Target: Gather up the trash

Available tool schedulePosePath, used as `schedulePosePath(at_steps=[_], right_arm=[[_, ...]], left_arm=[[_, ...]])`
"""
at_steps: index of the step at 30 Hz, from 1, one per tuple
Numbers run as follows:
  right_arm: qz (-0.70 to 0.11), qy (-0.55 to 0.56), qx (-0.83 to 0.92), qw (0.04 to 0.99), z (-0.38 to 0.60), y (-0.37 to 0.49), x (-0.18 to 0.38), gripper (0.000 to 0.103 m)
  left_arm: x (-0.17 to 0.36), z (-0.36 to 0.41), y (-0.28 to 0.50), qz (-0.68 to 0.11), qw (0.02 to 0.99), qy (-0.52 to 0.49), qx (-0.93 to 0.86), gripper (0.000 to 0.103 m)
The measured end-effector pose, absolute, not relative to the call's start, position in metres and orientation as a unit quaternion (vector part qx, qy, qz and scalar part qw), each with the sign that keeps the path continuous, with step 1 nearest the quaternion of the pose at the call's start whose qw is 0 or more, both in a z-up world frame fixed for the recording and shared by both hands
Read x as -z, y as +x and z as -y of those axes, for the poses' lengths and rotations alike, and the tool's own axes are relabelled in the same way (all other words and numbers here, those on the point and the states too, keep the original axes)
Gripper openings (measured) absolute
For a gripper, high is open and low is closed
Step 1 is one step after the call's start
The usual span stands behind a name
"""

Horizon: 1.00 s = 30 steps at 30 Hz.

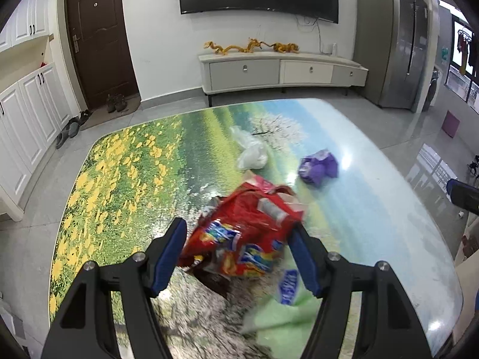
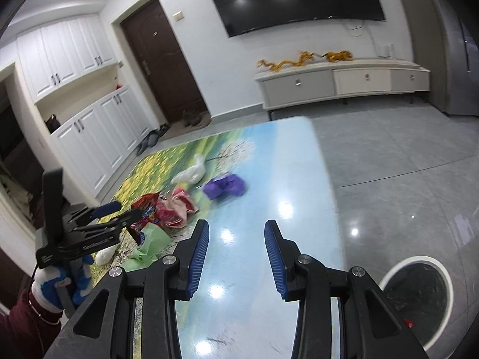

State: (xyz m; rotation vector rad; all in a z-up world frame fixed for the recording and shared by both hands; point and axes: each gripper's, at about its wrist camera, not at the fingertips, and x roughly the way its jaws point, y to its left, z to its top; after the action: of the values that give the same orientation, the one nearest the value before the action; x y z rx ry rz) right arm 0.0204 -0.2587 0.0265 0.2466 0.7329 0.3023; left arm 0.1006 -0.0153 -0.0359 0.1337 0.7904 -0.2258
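A crumpled red snack wrapper (image 1: 248,227) lies on the table printed with a meadow scene (image 1: 119,179). My left gripper (image 1: 239,239) hangs over it, jaws wide apart; the wrapper shows between the blue pads (image 1: 167,257), which do not press on it. A pale green bag (image 1: 287,308) lies under the right finger. Farther off lie a white plastic bag (image 1: 251,152) and a purple wrapper (image 1: 318,169). My right gripper (image 2: 236,233) is open and empty over the table's blue part (image 2: 299,179). To its left are the left gripper (image 2: 128,209), the red wrapper (image 2: 143,206) and the purple wrapper (image 2: 224,187).
A round bin with a white rim (image 2: 386,278) and a black liner stands on the floor by the table's near right corner. A gloved hand (image 2: 60,284) holds the left gripper. A TV cabinet (image 1: 281,71), a dark door (image 1: 98,39) and white cupboards (image 1: 27,110) line the walls.
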Motion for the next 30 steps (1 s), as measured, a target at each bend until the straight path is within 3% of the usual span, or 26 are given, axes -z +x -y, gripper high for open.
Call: schedulePosePath(at_steps=[2, 11, 30], right_arm=[[-0.362, 0.115, -0.158, 0.911, 0.249, 0.030, -0.021, 0.037], [-0.387, 0.096, -0.203, 0.894, 0.209, 0.076, 0.001, 0.037], [-0.441, -0.002, -0.255, 0.860, 0.113, 0.165, 0.037, 0.037]], left_arm=[[0.040, 0.010, 0.108, -0.392, 0.911, 0.058, 0.113, 0.047], [0.040, -0.037, 0.120, -0.405, 0.900, -0.041, 0.156, 0.010], [0.025, -0.088, 0.119, -0.373, 0.897, -0.136, 0.195, 0.007]])
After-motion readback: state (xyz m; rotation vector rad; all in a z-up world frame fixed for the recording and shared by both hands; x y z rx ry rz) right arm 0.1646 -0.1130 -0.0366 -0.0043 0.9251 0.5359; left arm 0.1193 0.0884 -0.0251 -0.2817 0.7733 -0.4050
